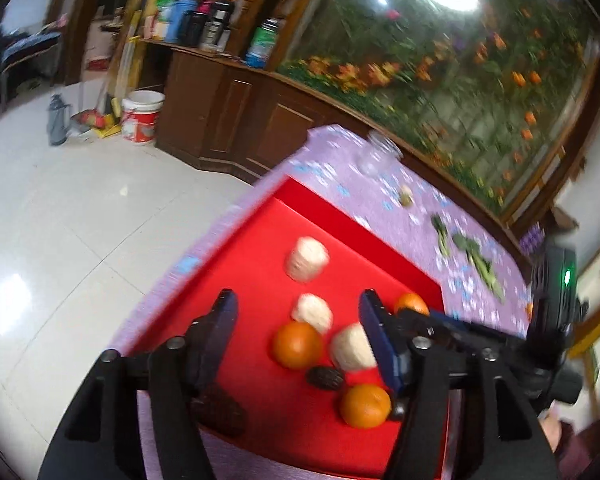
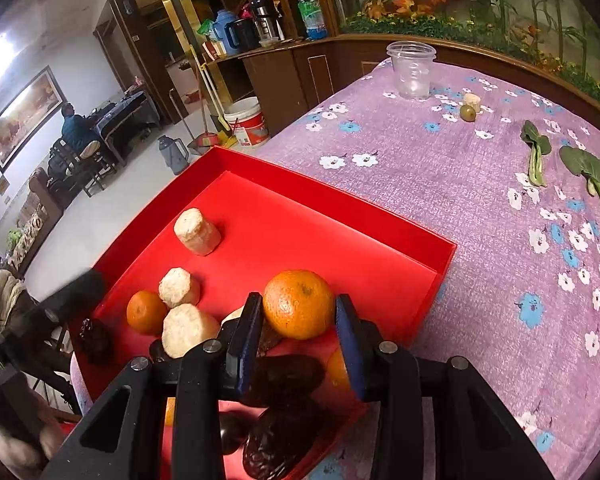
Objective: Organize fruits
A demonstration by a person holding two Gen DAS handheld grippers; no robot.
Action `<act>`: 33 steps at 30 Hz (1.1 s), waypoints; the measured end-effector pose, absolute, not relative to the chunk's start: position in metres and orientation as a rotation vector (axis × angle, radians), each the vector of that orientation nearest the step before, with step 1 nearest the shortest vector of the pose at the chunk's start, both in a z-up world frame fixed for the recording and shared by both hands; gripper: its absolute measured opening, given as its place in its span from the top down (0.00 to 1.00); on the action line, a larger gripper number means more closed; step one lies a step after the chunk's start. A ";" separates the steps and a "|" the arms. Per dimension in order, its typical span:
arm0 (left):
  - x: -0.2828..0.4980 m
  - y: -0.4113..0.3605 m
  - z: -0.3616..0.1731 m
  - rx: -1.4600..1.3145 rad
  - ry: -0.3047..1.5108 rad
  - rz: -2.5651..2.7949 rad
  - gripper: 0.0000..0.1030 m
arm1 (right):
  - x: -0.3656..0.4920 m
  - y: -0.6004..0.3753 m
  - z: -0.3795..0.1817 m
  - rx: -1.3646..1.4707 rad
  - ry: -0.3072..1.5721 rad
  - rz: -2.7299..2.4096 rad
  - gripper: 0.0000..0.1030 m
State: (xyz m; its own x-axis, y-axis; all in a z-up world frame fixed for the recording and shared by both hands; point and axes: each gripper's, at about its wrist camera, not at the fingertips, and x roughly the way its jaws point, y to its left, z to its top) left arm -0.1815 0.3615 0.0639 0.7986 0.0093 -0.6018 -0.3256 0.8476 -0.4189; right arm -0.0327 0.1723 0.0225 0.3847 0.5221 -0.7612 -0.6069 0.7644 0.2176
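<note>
A red tray (image 1: 260,240) (image 2: 340,216) lies on the purple flowered table. It holds oranges (image 1: 298,345), pale cut fruit chunks (image 1: 307,259) (image 2: 197,232) and dark dates (image 2: 288,376). My left gripper (image 1: 298,316) is open and empty above the tray, over an orange and a pale chunk (image 1: 312,313). My right gripper (image 2: 298,320) has its jaws on both sides of an orange (image 2: 298,304) over the tray's near right part; the left pad touches it and a small gap shows at the right pad. The right gripper's body (image 1: 552,300) shows in the left wrist view.
On the table beyond the tray stand a clear plastic cup (image 2: 412,70), a small green fruit (image 2: 467,112) beside a pale chunk (image 2: 472,101), and leafy greens (image 2: 536,152) (image 1: 476,256). A wooden cabinet with bottles (image 2: 260,20) and a bucket (image 2: 246,120) stand behind.
</note>
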 end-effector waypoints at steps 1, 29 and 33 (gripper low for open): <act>-0.185 0.369 0.065 -0.556 0.614 0.210 0.36 | -0.031 0.172 0.022 -0.092 0.932 0.726 0.59; -0.189 0.361 0.077 -0.524 0.627 0.257 0.32 | -0.075 0.068 0.039 0.094 0.855 0.561 0.41; -0.184 0.340 0.084 -0.481 0.642 0.236 0.32 | -0.095 0.071 0.035 0.038 0.841 0.579 0.38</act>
